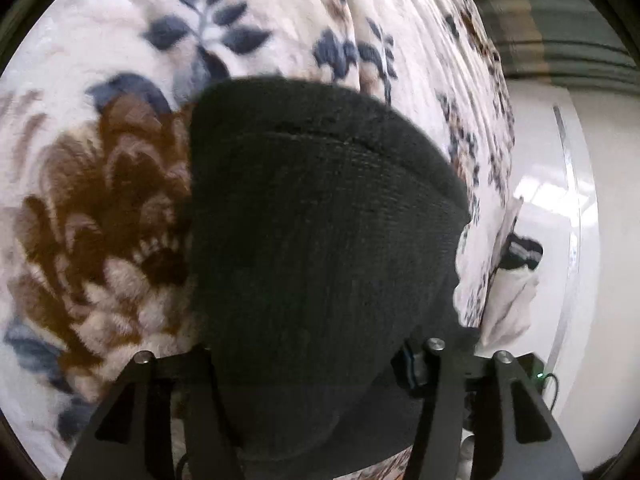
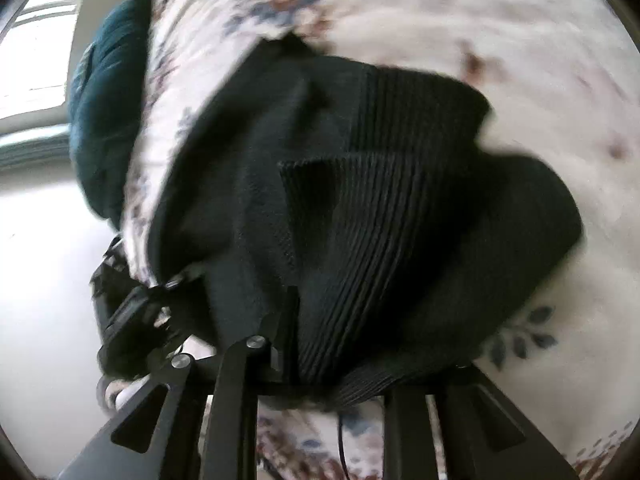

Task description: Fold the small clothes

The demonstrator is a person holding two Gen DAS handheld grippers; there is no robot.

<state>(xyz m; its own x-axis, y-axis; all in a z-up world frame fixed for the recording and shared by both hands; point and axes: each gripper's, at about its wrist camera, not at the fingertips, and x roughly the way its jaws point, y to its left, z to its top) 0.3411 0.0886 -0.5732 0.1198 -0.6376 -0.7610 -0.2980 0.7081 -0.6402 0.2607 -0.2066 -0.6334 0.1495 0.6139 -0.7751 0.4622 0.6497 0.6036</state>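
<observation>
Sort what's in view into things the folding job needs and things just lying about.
Job:
black knit garment, ribbed in parts
left gripper
right gripper

Lying about:
floral blanket underneath
dark teal cushion
white cloth at the bed's edge

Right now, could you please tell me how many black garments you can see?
1: a black knit garment lying on the floral blanket, between both grippers' fingers; the right wrist view shows its ribbed part. More could be hidden beneath it.

Floral blanket [image 1: 120, 200] bears a black knit garment [image 1: 320, 220].
</observation>
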